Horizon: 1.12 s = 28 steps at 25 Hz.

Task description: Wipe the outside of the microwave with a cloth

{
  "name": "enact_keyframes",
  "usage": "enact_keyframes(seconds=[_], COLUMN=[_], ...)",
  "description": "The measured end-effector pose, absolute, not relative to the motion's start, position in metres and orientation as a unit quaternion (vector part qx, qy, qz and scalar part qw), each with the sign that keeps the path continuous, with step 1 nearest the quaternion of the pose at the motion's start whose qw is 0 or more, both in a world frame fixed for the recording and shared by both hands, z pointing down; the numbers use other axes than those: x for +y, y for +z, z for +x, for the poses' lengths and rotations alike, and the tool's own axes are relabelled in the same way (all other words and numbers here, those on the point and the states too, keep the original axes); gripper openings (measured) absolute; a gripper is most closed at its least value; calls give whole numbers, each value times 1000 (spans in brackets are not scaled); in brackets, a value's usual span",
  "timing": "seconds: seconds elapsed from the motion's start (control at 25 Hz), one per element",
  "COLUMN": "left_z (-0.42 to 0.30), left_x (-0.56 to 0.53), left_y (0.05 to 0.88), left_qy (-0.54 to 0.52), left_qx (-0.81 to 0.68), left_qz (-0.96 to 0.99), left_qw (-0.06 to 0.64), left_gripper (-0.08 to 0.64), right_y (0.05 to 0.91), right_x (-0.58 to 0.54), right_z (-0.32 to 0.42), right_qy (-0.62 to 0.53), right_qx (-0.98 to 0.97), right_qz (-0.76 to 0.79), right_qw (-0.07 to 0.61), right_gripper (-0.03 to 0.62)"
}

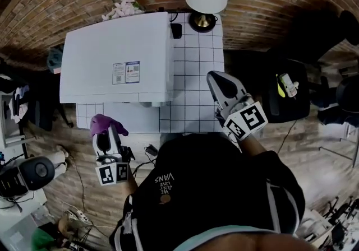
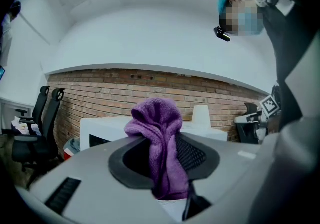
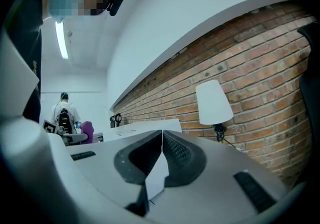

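Left tongs (image 1: 107, 132) pinch purple cloth (image 1: 104, 124), aimed at microwave (image 1: 118, 48) | right tongs (image 1: 215, 78) pressed together, empty, pointing toward brick wall (image 1: 263, 3).

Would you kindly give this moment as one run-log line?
left gripper shut on cloth | right gripper shut, empty | cloth held short of microwave

Black shirt (image 1: 224, 199), head view: white print (image 1: 166, 180), upside down from the camera, reads "VANS". The smaller lines beside it look like "WE JUST LOVE", not sure. Microwave (image 1: 112, 42) top: two-part sticker (image 1: 125, 72), blue header on the right half, print too small to read. Marker cube (image 1: 247, 121) on right tongs (image 1: 217, 80) and marker cube (image 1: 113, 173) on left tongs (image 1: 106, 130): black-and-white square codes, no letters. Gripper views: no legible text.
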<state>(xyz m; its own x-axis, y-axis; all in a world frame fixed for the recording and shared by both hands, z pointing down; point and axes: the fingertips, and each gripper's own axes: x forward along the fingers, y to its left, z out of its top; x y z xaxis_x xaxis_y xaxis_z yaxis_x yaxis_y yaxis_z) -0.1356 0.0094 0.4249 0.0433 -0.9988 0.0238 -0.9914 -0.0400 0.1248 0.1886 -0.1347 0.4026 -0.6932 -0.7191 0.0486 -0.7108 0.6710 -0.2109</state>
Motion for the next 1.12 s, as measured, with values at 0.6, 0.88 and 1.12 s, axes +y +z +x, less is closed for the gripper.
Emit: enact_keyframes(seconds=[0.6,0.88,1.12], left_z=[65,101,102], left_x=[-12,-33,-64], left_y=[441,462,472], left_qy=[-65,-67,-78], left_qx=[-738,-765,-760], left_qz=[667,633,633], left_qw=[70,100,124], left_gripper=[141,141,141], right_y=[413,412,414], right_x=[-116,-117,-126], right_z=[312,325,341], right_qy=[-112,-123,-130], right_qx=[953,957,952], right_qz=[-283,-262,-276], right_qw=[1,4,5], right_gripper=[3,3,3])
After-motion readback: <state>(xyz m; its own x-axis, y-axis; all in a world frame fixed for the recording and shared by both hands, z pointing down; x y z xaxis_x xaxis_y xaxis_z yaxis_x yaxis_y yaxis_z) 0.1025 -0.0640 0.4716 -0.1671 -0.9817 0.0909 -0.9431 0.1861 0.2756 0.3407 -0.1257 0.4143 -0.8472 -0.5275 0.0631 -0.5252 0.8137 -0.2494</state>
